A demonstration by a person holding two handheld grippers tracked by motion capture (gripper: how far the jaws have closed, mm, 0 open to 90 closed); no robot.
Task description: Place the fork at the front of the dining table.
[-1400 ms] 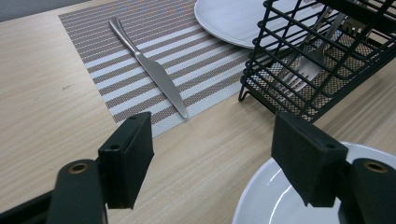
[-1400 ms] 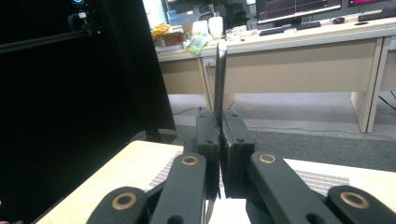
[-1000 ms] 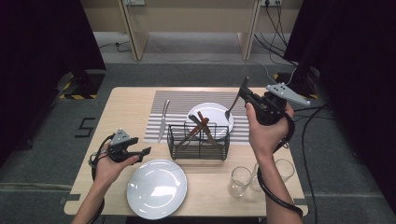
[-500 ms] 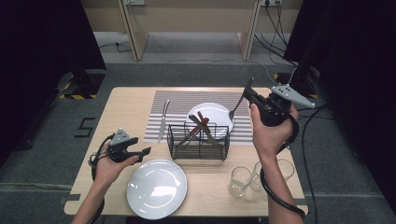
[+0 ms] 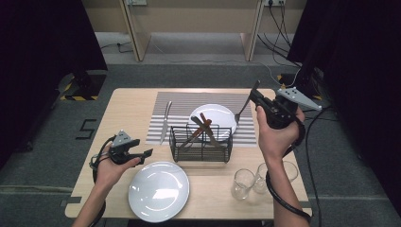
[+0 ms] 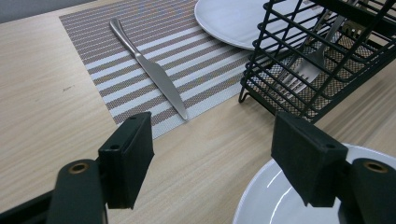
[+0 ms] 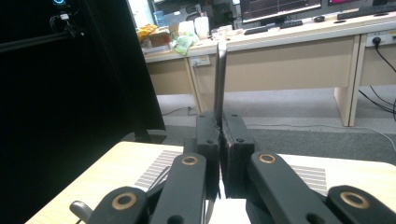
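In the high view, the right gripper point(image 5: 256, 96) is raised over the right side of the table point(image 5: 127, 111), its jaws clamped tight on a fork point(image 5: 245, 105) that hangs with its tines down over the right edge of the far plate point(image 5: 215, 113). That plate lies on a striped mat point(image 5: 189, 101), and a knife point(image 5: 164, 120) lies on the mat's left part, well apart from the fork. A black wire basket point(image 5: 201, 144) stands just in front of the far plate with cutlery leaning in it. The left gripper point(image 5: 142, 154) hovers low near the front left, jaws spread with nothing between them, just beside the near plate point(image 5: 158, 191). Two glasses point(image 5: 242, 183) stand at the front right, close to the right forearm. In the left gripper view, the two jaws stand wide apart and empty above the bare wood; the knife point(image 6: 149, 70) lies slanted on the mat point(image 6: 210, 65) ahead, the basket point(image 6: 322, 56) sits at the upper right with a fork's tines showing through its mesh, and the near plate's rim point(image 6: 261, 186) curves under the right jaw. In the right gripper view, the jaws are pressed together on the fork point(image 7: 219, 79), whose handle rises straight up between them, with the mat point(image 7: 154, 170) and table point(image 7: 93, 177) below.
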